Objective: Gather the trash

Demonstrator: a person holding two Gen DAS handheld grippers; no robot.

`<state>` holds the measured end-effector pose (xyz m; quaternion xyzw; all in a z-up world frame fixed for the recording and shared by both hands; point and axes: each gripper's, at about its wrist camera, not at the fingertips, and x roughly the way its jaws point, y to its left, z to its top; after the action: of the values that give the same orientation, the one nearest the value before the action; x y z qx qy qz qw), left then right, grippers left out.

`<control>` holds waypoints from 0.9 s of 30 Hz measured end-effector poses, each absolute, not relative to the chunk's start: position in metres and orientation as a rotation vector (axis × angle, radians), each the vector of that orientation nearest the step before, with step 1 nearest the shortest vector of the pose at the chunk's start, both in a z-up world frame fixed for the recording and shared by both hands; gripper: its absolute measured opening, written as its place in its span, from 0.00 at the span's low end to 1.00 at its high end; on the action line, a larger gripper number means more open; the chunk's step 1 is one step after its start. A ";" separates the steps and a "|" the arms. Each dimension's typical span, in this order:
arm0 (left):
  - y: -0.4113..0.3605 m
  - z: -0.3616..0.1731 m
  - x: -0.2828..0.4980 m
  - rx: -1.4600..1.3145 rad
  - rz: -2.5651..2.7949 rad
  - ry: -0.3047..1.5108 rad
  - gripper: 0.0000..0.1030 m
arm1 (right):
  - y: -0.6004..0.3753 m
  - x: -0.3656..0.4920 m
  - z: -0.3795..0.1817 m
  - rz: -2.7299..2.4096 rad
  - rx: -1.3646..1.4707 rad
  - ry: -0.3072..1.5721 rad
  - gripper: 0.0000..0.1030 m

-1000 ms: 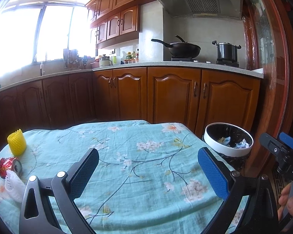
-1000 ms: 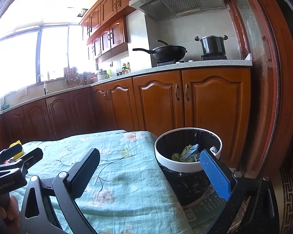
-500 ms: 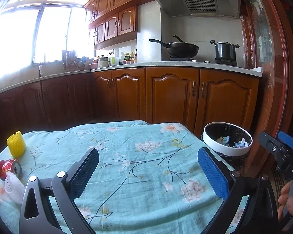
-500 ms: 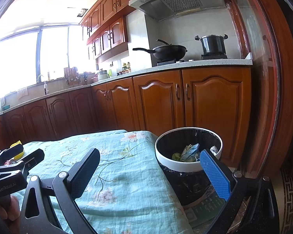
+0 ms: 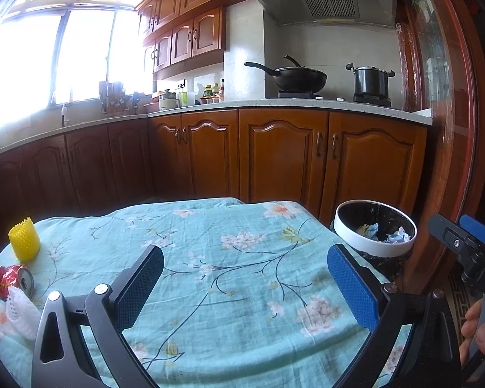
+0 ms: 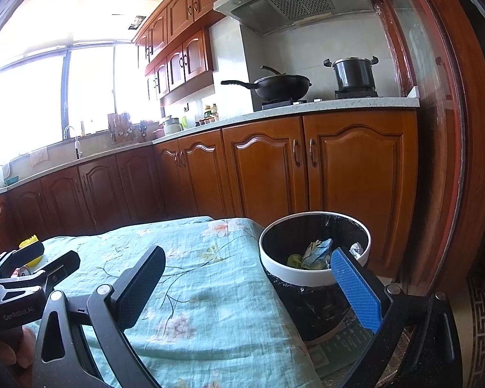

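On the teal floral tablecloth (image 5: 229, 278), at its left edge, lie a crushed red can (image 5: 13, 280), a yellow foam net (image 5: 24, 243) and a white foam net (image 5: 21, 312). A white-rimmed trash bin (image 5: 375, 230) with a black liner stands off the table's right corner and holds crumpled wrappers (image 6: 313, 253). My left gripper (image 5: 245, 286) is open and empty over the middle of the cloth. My right gripper (image 6: 247, 286) is open and empty above the table's right edge, beside the bin (image 6: 313, 249). The yellow net (image 6: 30, 245) shows behind the left gripper's body (image 6: 26, 281).
Wooden kitchen cabinets (image 5: 284, 155) and a countertop run behind the table. A wok (image 5: 294, 79) and a pot (image 5: 370, 80) sit on the stove. A wooden door frame (image 5: 449, 135) stands right of the bin. The right gripper's body (image 5: 465, 249) shows at the right edge.
Both grippers stay open and nearly still. The left wrist view has drifted slightly, with the scene shifting a little up and left.
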<state>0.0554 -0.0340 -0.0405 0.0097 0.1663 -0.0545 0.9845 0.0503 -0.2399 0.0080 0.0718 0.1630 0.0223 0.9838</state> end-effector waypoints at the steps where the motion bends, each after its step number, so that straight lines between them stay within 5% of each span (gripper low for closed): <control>1: -0.034 -0.041 0.055 0.020 -0.109 0.335 0.99 | -0.240 0.050 0.008 0.046 0.146 0.327 1.00; 27: -0.034 -0.041 0.058 0.016 -0.120 0.351 0.99 | -0.239 0.053 0.010 0.055 0.158 0.339 1.00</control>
<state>0.0575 -0.0341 -0.0413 0.0077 0.1745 -0.0597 0.9828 0.0533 -0.2390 0.0104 0.0787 0.1684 0.0275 0.9822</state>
